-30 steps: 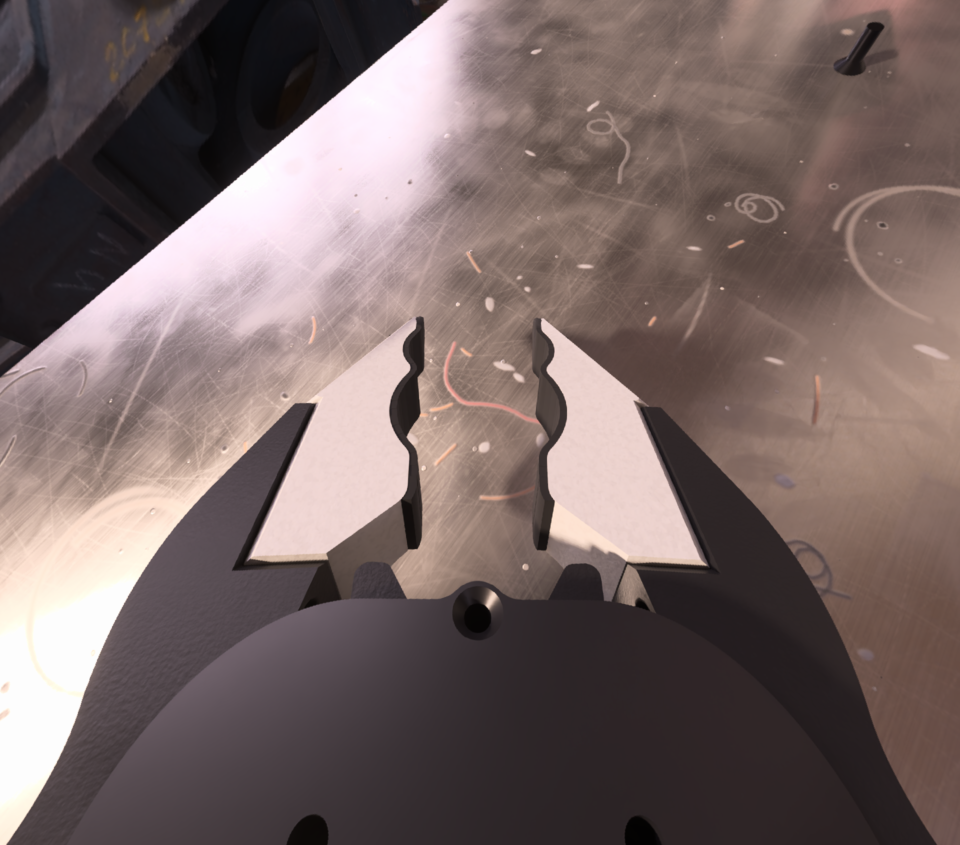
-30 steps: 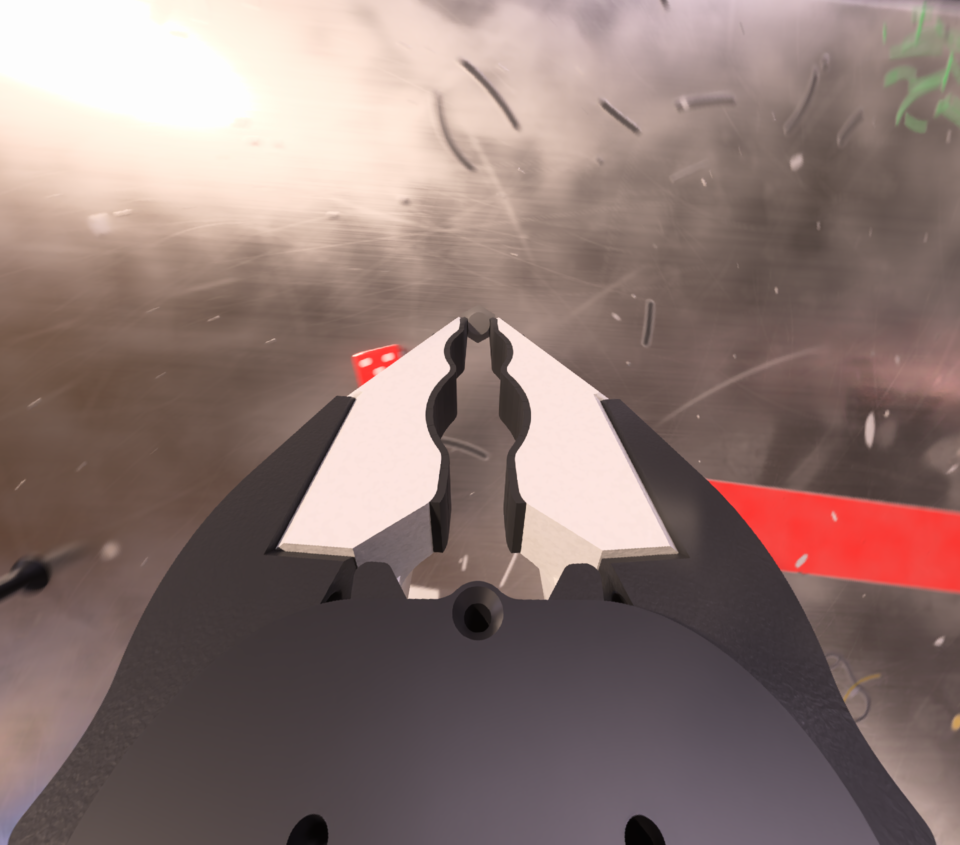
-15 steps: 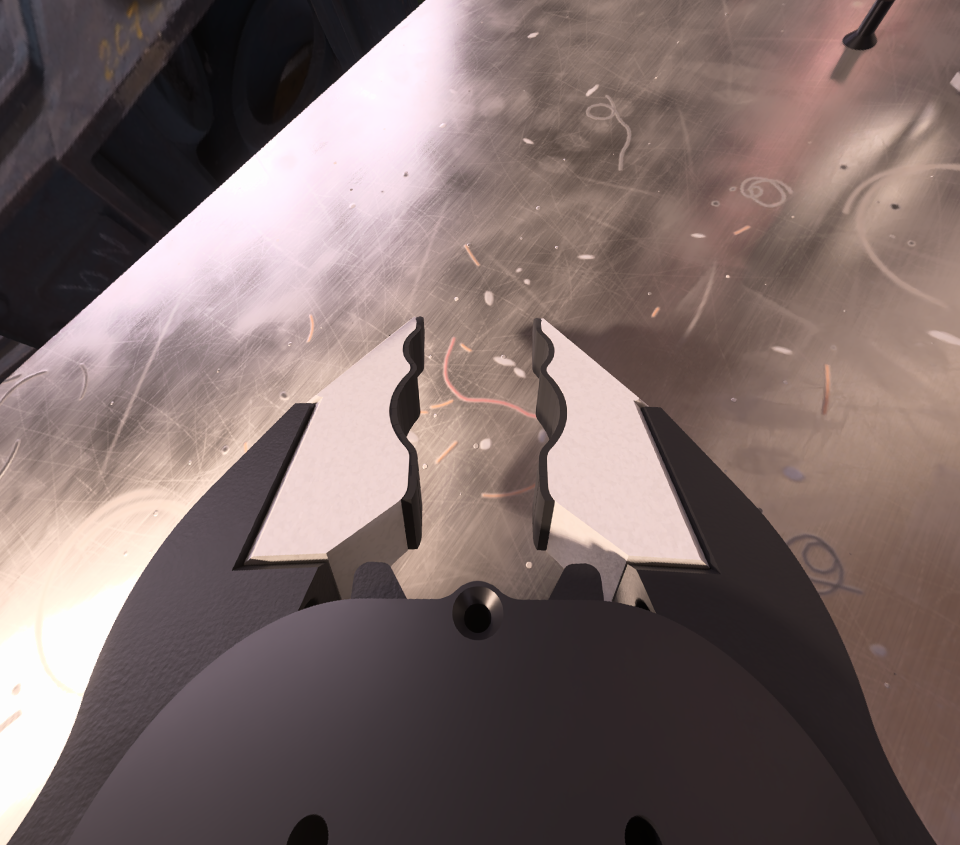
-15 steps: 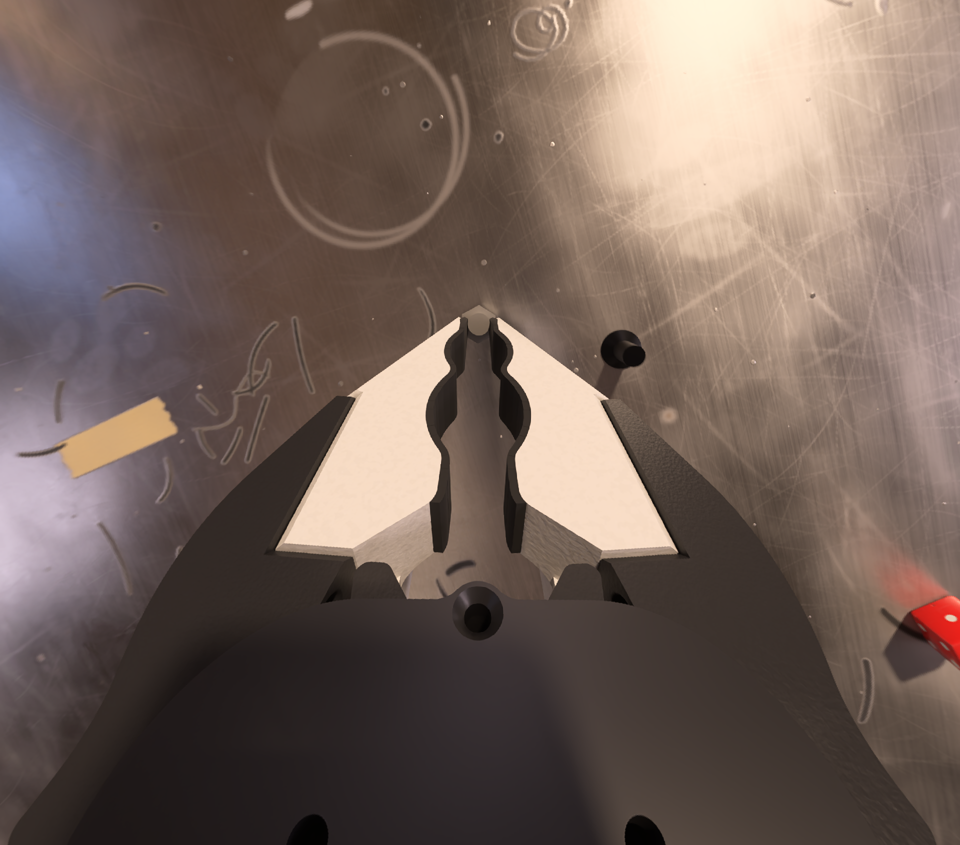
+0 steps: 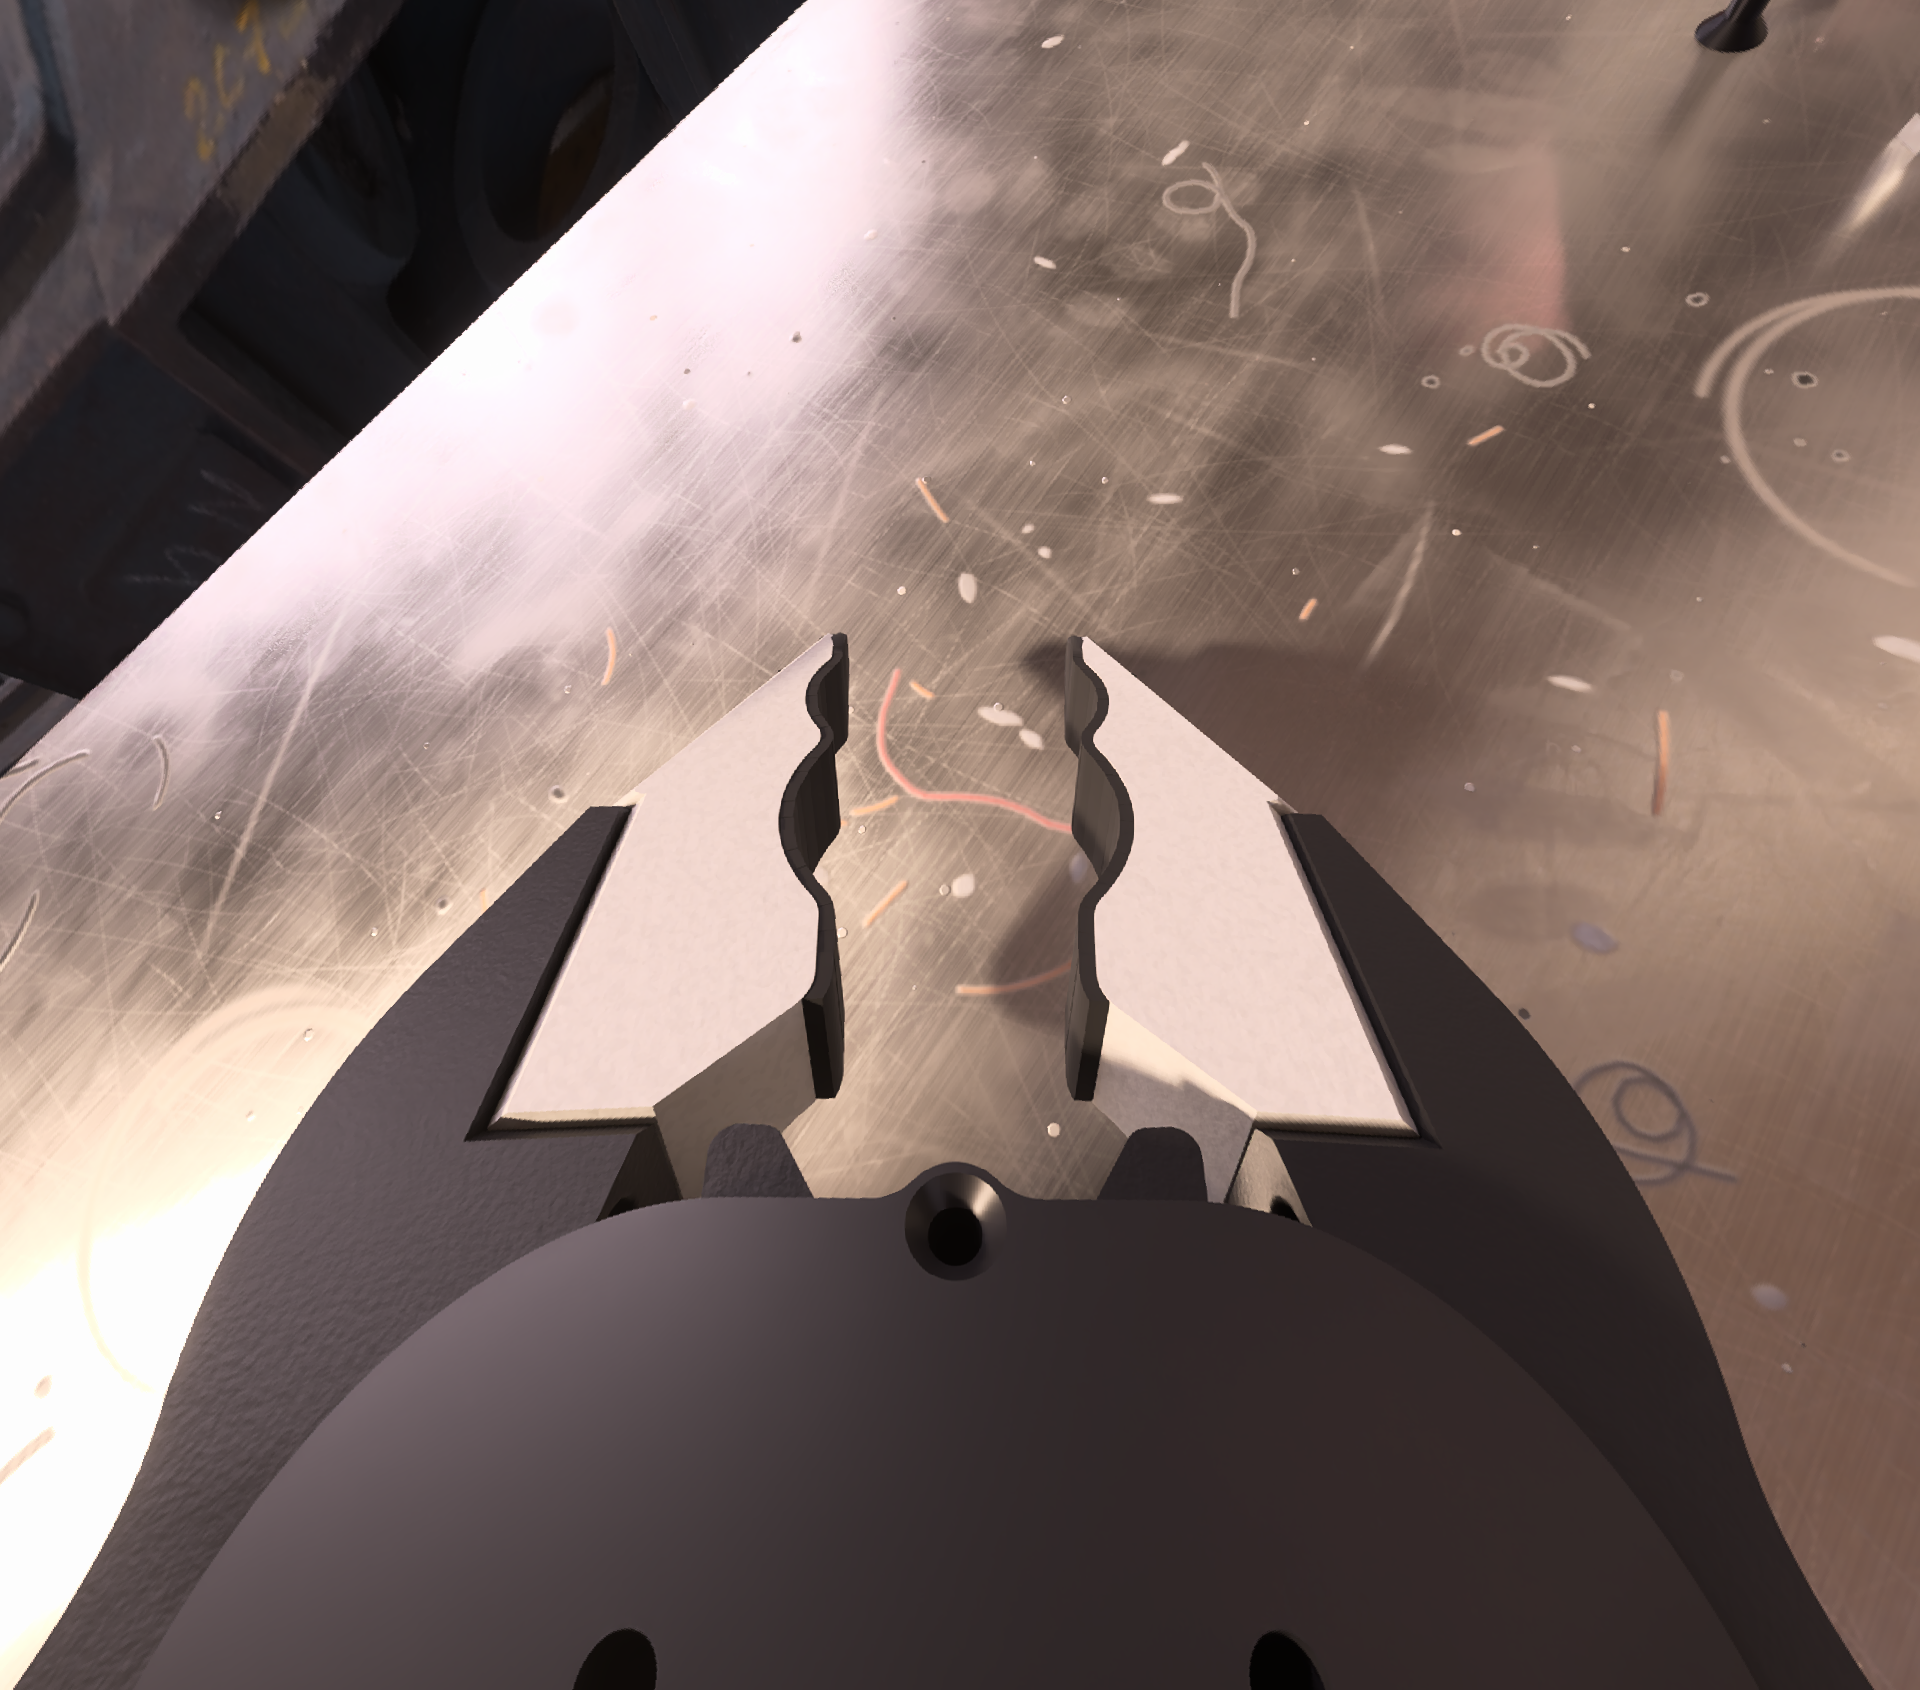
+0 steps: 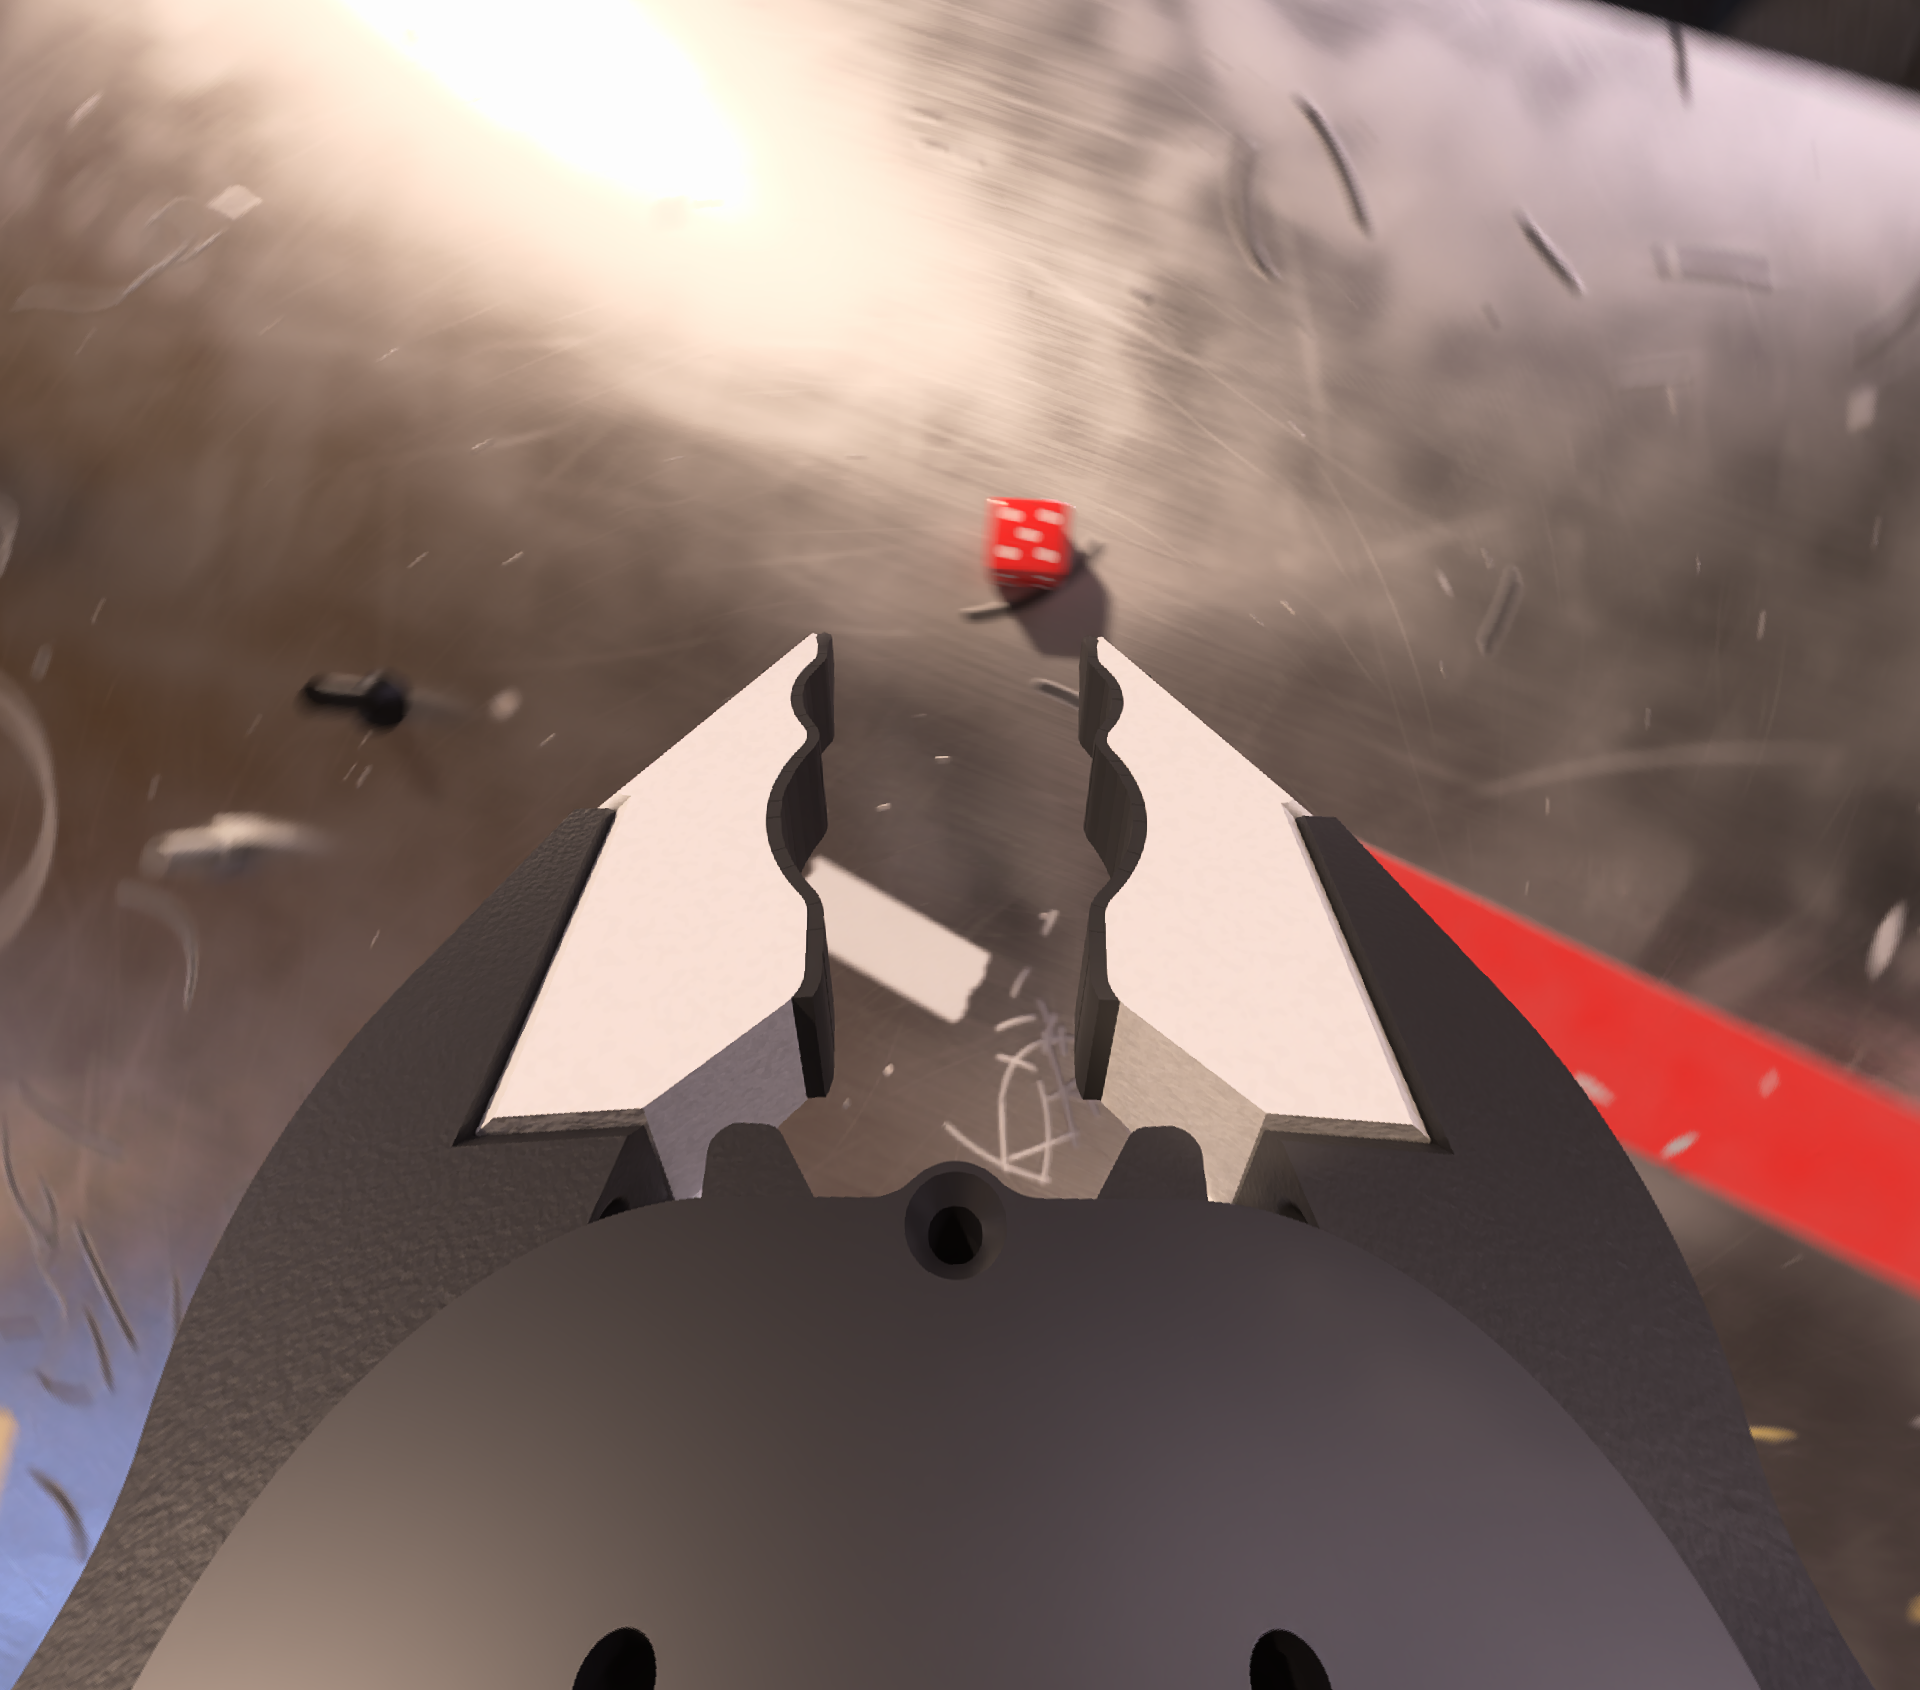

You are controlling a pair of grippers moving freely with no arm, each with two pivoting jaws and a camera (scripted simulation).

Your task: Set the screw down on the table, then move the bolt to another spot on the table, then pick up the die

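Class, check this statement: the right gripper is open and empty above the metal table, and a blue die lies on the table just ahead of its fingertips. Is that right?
One detail is wrong: the die is red, not blue, as the right wrist view shows. The rest stands: the right gripper is open and empty above the table, with the die lying just ahead of its fingertips.

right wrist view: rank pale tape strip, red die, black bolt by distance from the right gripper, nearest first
1. Pale tape strip: on the table right below the open right gripper, seen between its fingers.
2. Red die: just ahead of the tips, slightly right.
3. Black bolt: far off to the left, lying on its side.
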